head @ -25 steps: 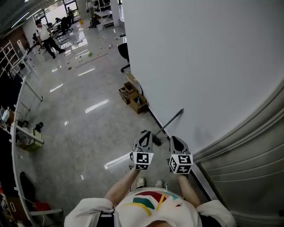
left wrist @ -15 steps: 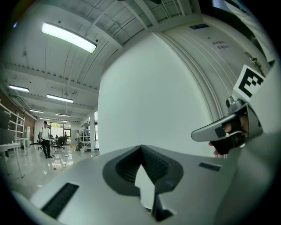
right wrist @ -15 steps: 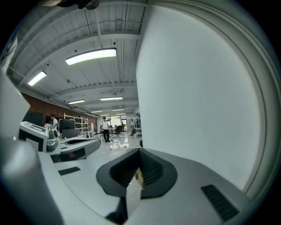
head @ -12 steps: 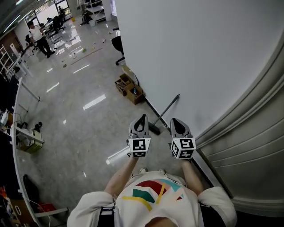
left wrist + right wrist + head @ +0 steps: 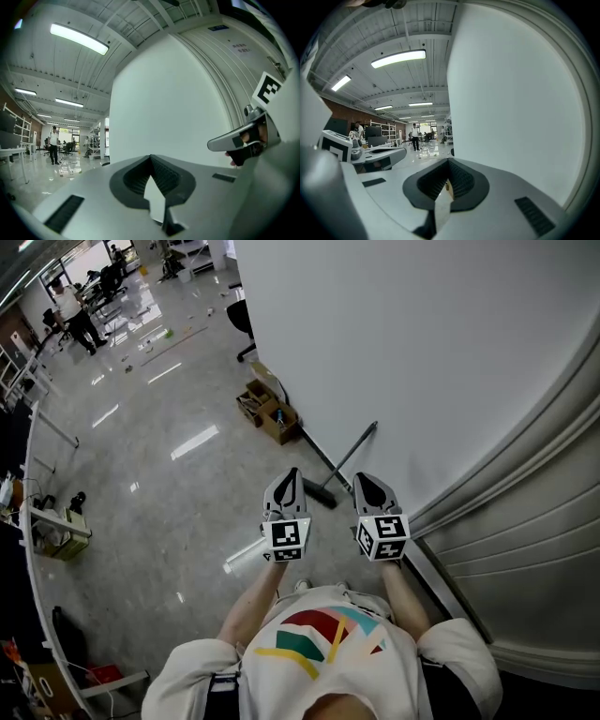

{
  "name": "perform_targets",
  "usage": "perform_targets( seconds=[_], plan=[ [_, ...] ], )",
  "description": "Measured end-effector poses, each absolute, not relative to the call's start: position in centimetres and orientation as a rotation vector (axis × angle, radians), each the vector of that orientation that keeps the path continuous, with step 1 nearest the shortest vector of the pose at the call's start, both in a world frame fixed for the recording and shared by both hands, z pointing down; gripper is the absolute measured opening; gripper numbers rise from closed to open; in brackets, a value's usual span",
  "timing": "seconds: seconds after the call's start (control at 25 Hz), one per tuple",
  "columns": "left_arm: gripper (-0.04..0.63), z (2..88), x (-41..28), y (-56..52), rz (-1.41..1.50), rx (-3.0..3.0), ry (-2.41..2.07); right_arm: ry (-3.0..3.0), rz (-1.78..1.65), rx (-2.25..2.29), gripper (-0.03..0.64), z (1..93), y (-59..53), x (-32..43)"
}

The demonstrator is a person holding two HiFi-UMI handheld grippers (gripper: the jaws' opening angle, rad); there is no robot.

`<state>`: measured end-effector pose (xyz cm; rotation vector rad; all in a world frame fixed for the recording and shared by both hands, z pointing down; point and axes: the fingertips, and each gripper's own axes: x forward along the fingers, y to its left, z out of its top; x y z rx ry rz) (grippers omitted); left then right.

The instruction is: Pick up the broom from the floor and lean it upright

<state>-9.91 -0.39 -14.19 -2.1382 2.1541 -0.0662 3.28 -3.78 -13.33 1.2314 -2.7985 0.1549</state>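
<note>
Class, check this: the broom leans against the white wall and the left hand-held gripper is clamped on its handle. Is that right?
Not quite. The broom does lean against the white wall, but the left hand-held gripper is not on it: the left gripper view shows its jaws shut on nothing, and the head view shows it apart from the handle.

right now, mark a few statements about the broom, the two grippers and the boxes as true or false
1. The broom lies flat in the middle of the floor. False: it leans against the white wall, head down.
2. The left gripper and the right gripper are both shut and empty. True.
3. The cardboard boxes sit by the wall, beyond the broom. True.
4. The right gripper clamps the broom handle. False: it is apart from the broom.
</note>
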Motion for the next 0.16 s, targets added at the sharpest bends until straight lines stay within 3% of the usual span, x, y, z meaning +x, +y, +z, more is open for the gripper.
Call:
perform_targets(
  seconds=[0.16],
  plan=[
    [0.046,-14.5,-10.5,-1.7,-0.052,-2.133,2.152,-2.809,0.141,1.21,0.012,-13.4,-4.8,2.4]
  ],
)
